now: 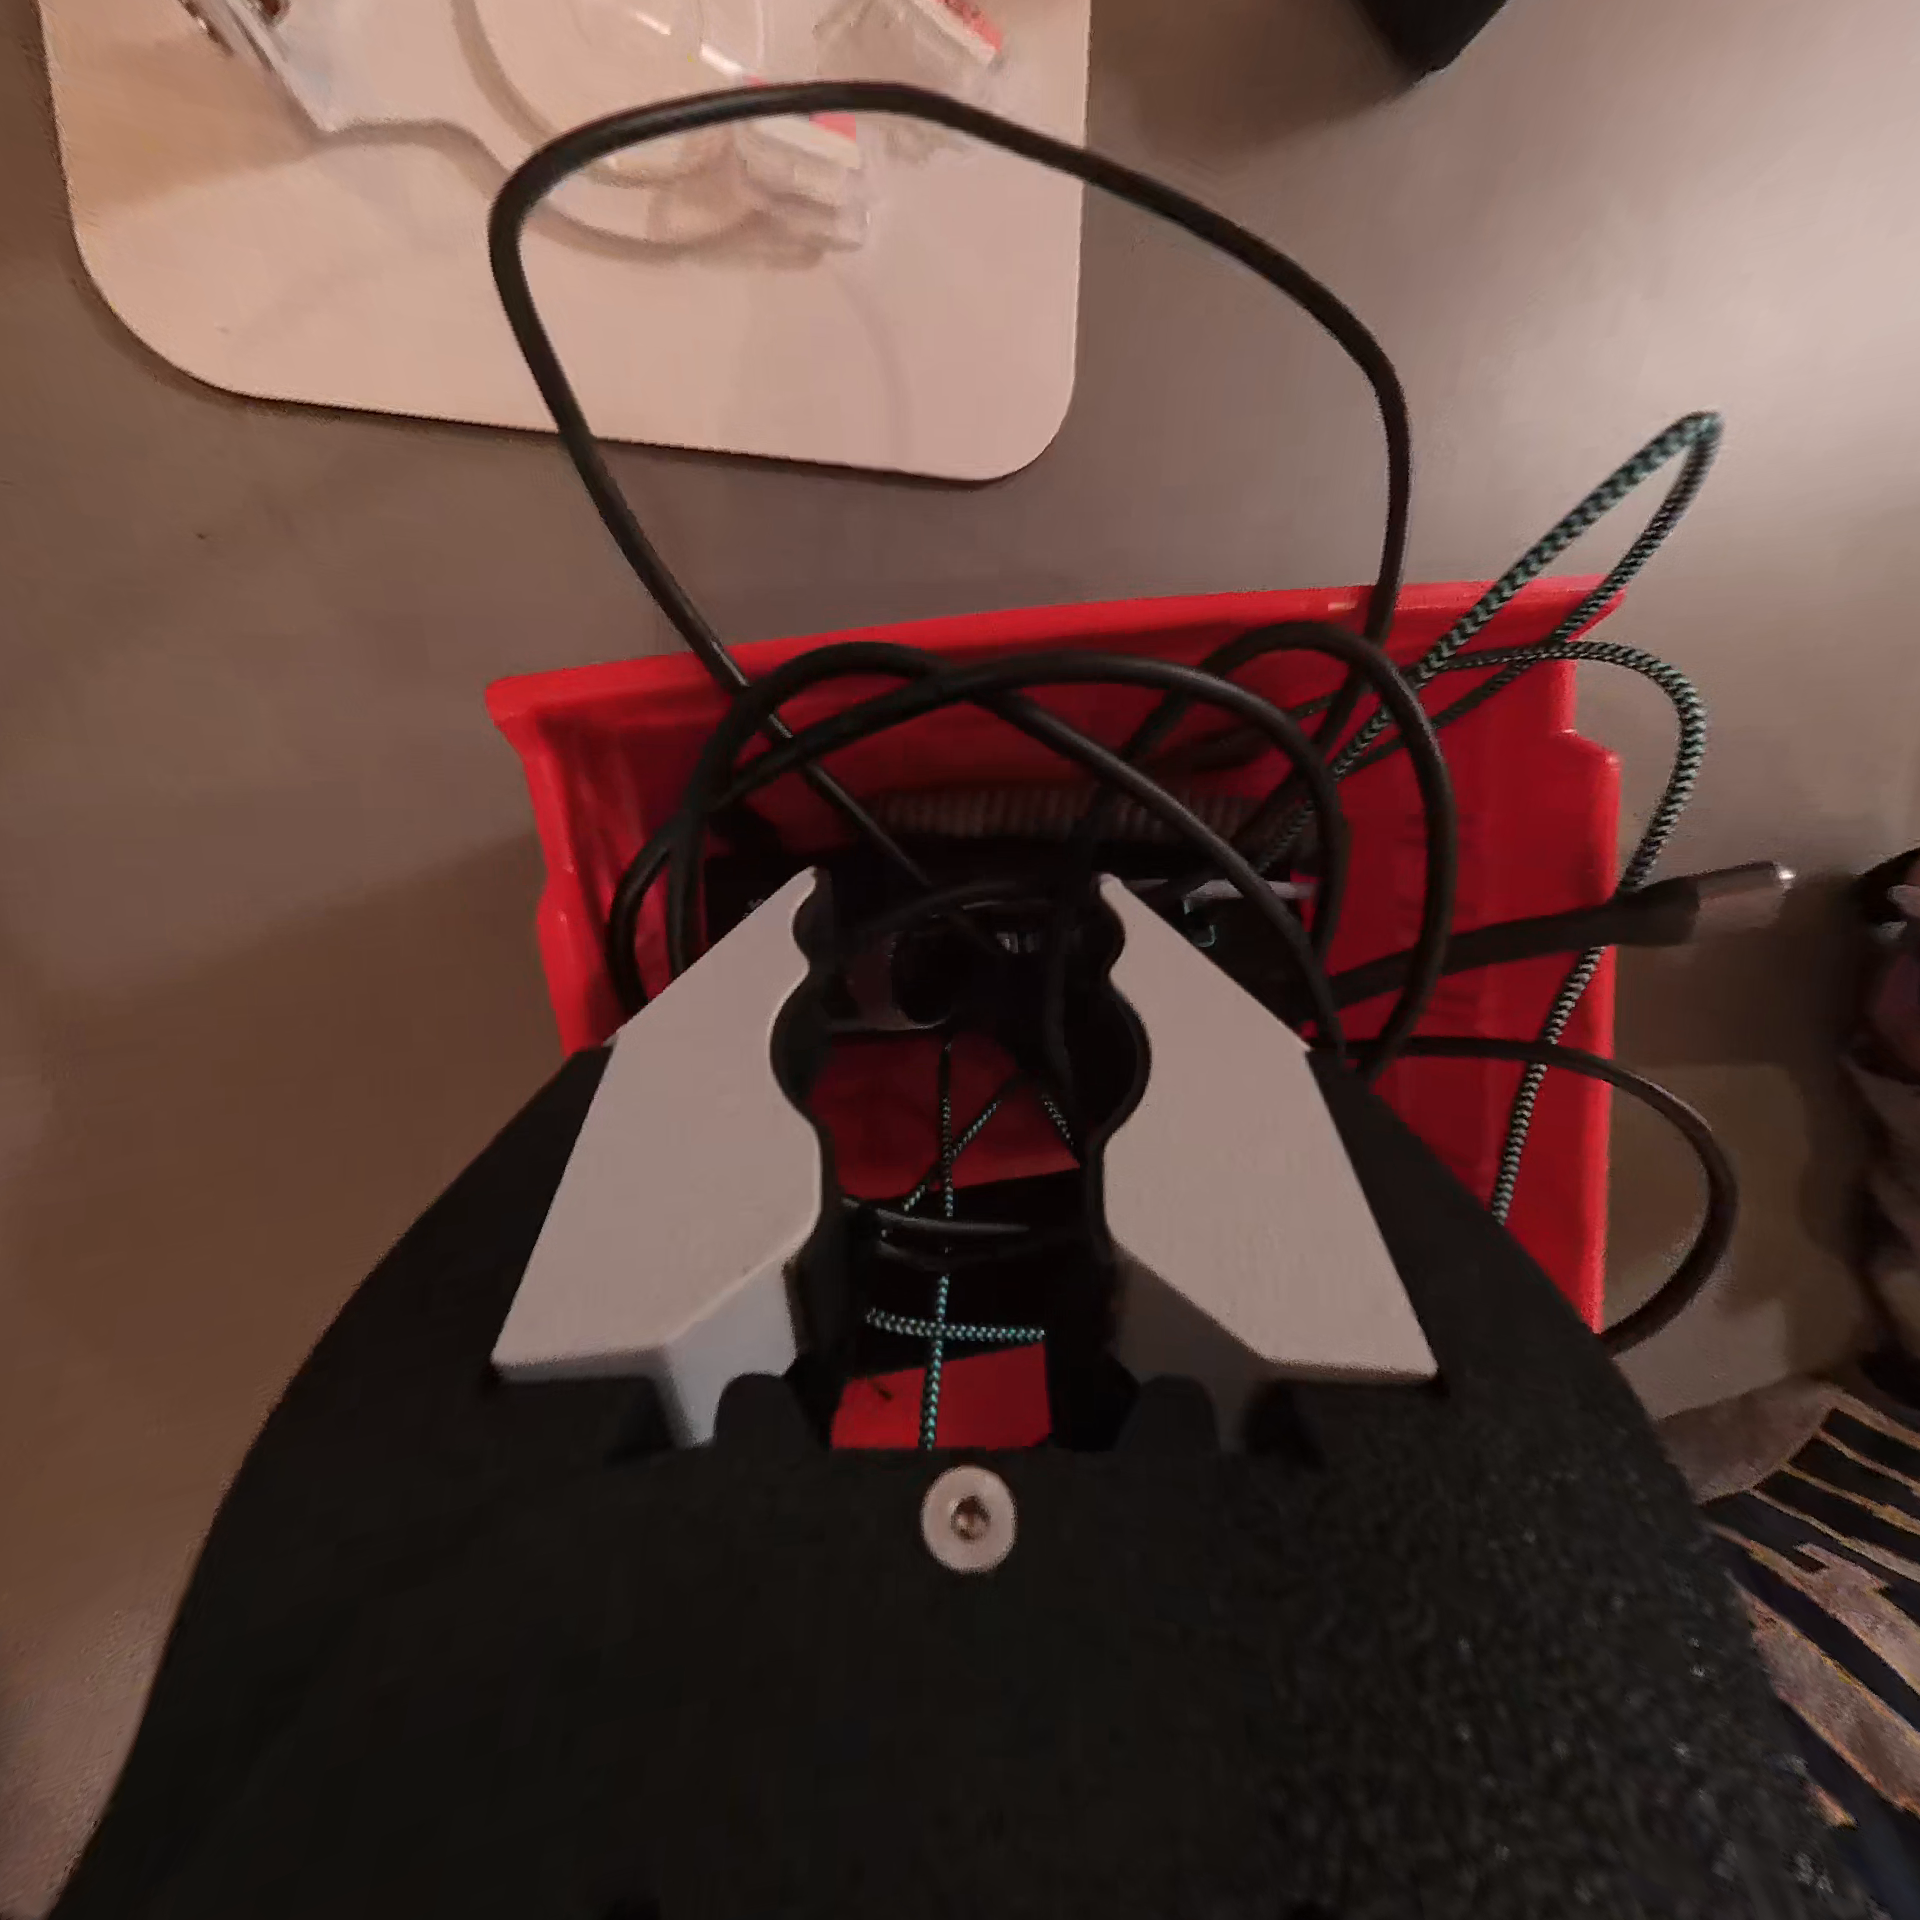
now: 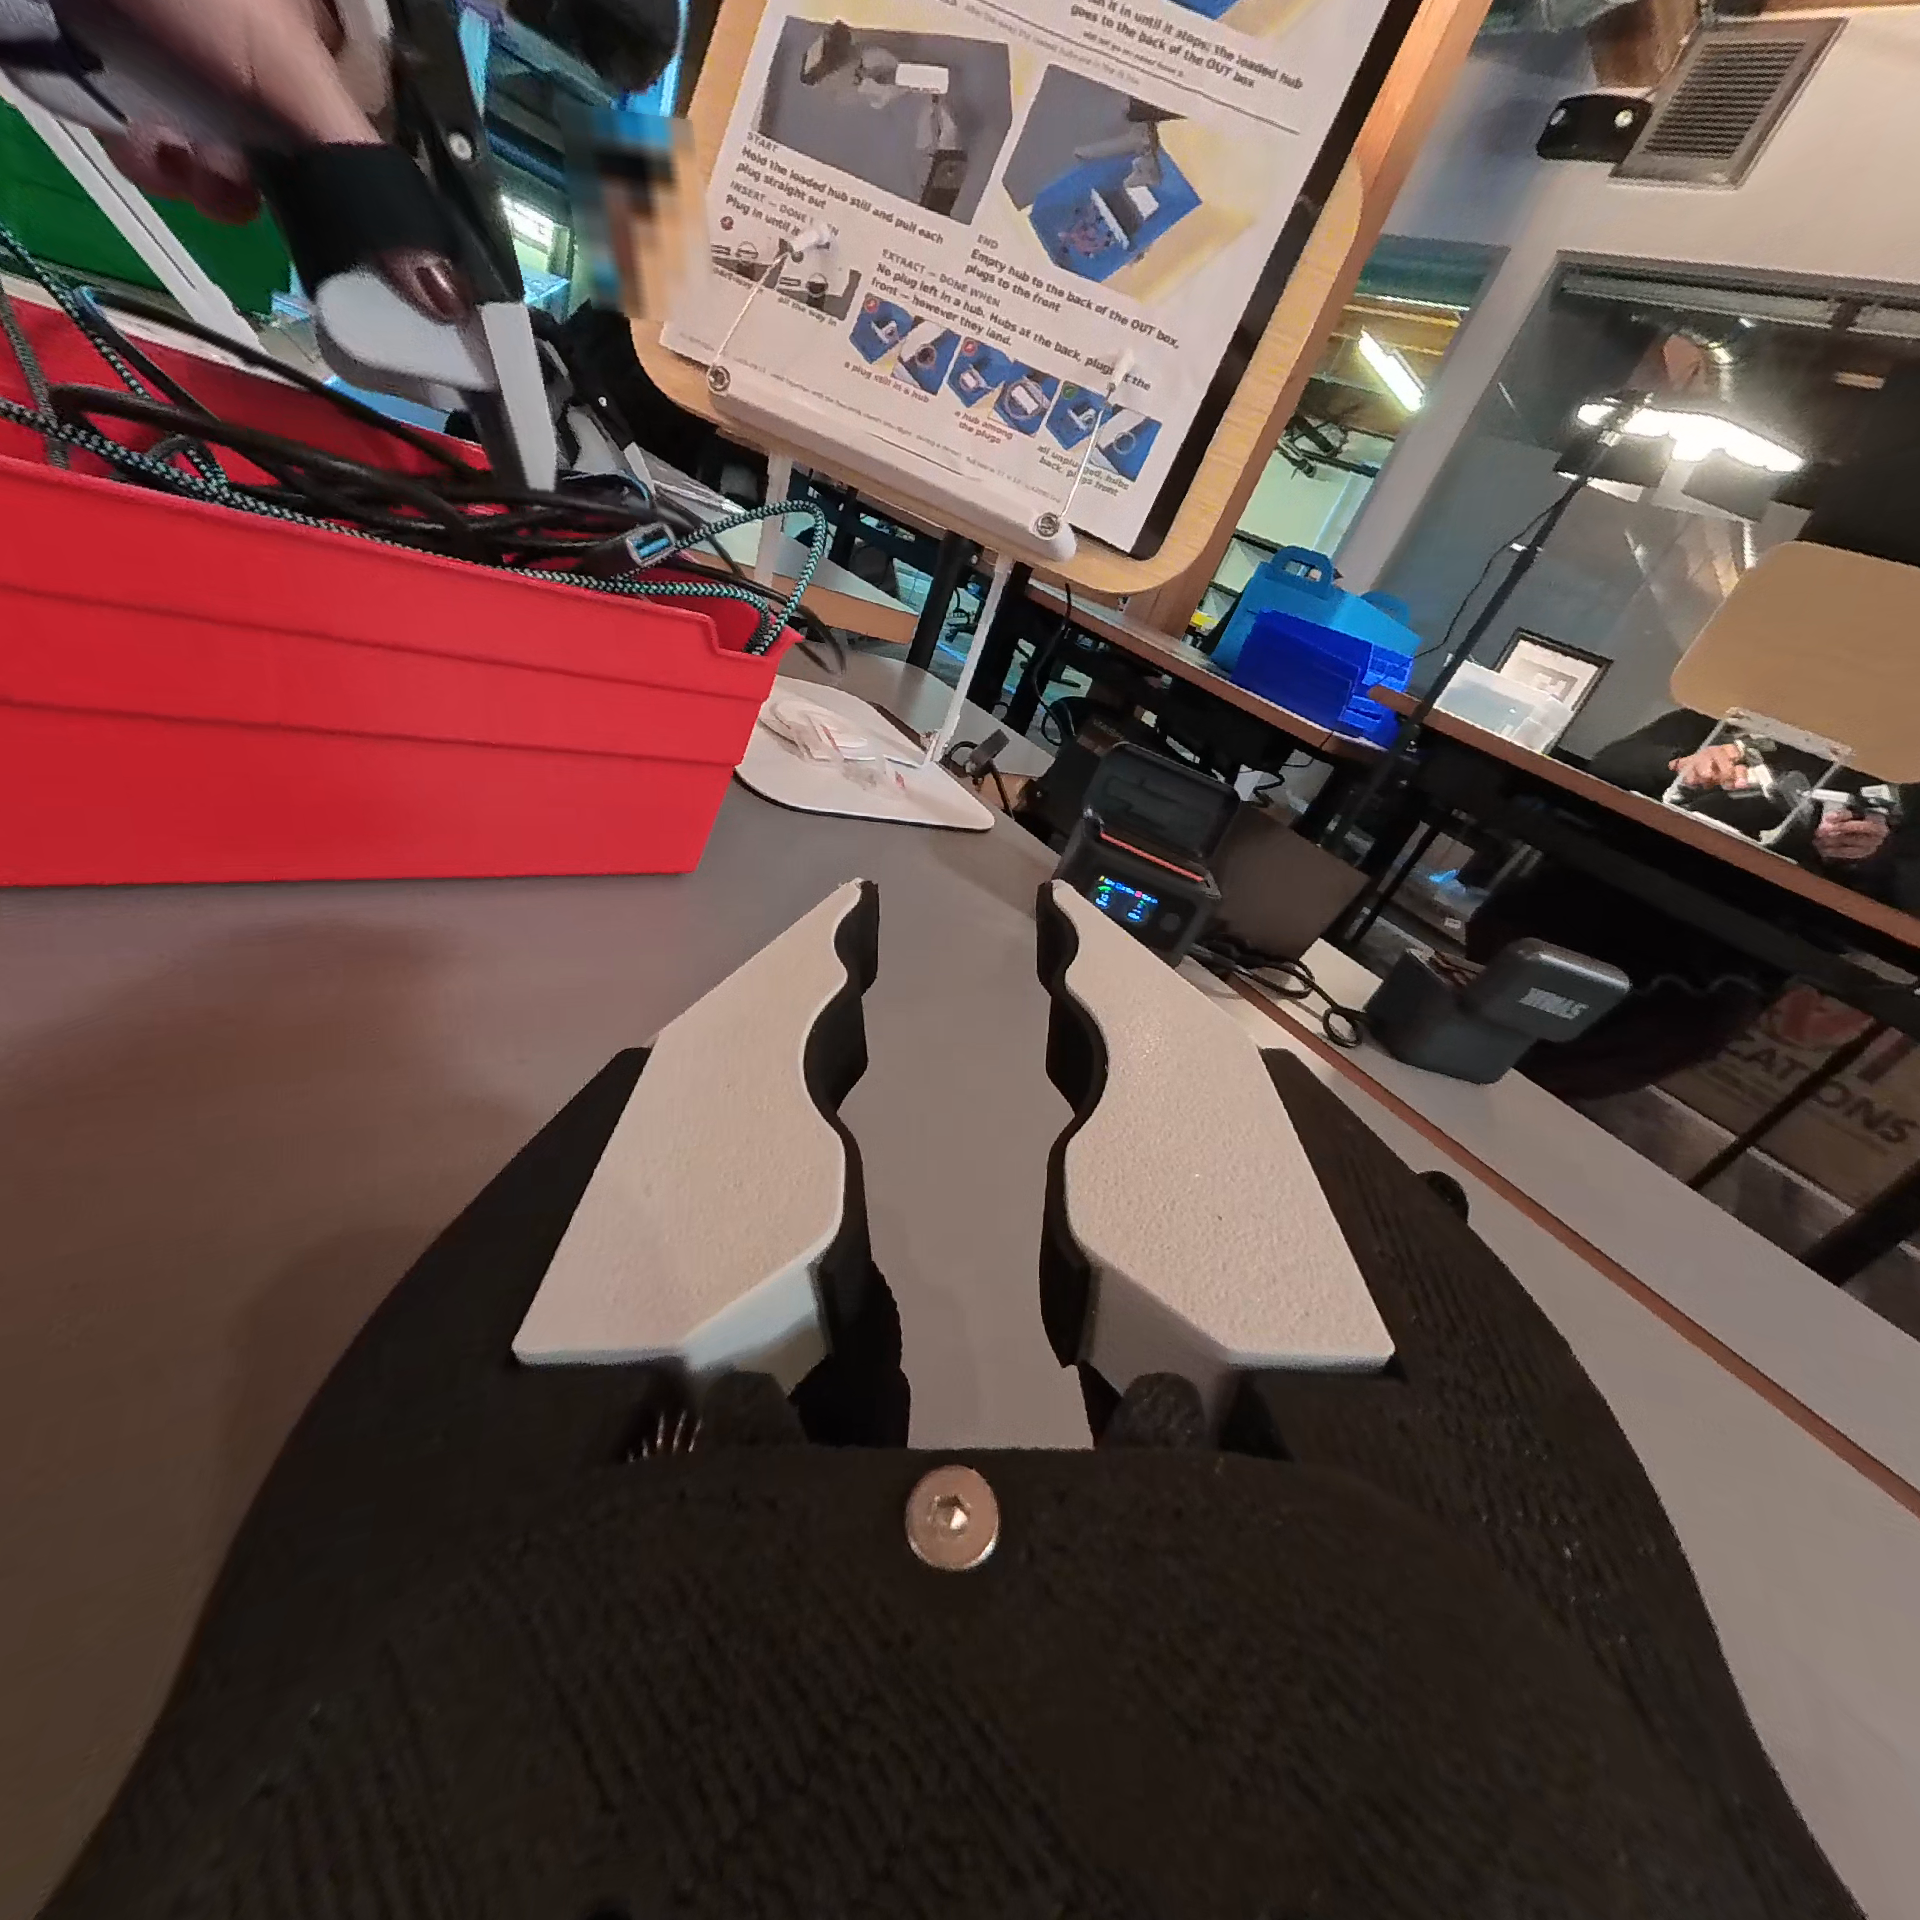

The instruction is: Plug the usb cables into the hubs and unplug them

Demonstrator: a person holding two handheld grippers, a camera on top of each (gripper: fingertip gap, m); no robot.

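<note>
- Fingers (image 1: 717,1091) of the left gripper (image 1: 961,914) reach down into the red bin (image 1: 1496,894). They are a little apart, with dark things and cables between the tips. I cannot tell if they hold anything.
- Fingers (image 2: 727,1122) of the right gripper (image 2: 956,899) are spread apart with nothing between them. They sit low over the grey table (image 2: 312,1018), just beside the red bin (image 2: 364,727).
- Black cables (image 1: 935,114) and a black-and-teal braided cable (image 1: 1621,520) lie tangled in the bin. One black loop rises high over the far edge.
- One plug (image 1: 1725,888) sticks out past the bin's right wall. A blue-tipped plug (image 2: 649,545) shows in the right wrist view.
- Whatever sits under the left fingertips is dark and blurry. I cannot pick out a hub.
- A white mat (image 1: 623,343) with clear plastic pieces lies beyond the bin. Its top is cut off.
- A sheet with pictures and writing (image 2: 997,260) stands on a wooden board behind the bin.
- A hand (image 2: 312,156) holds the left gripper at the top left of the right wrist view. It is blurry and cut off.
</note>
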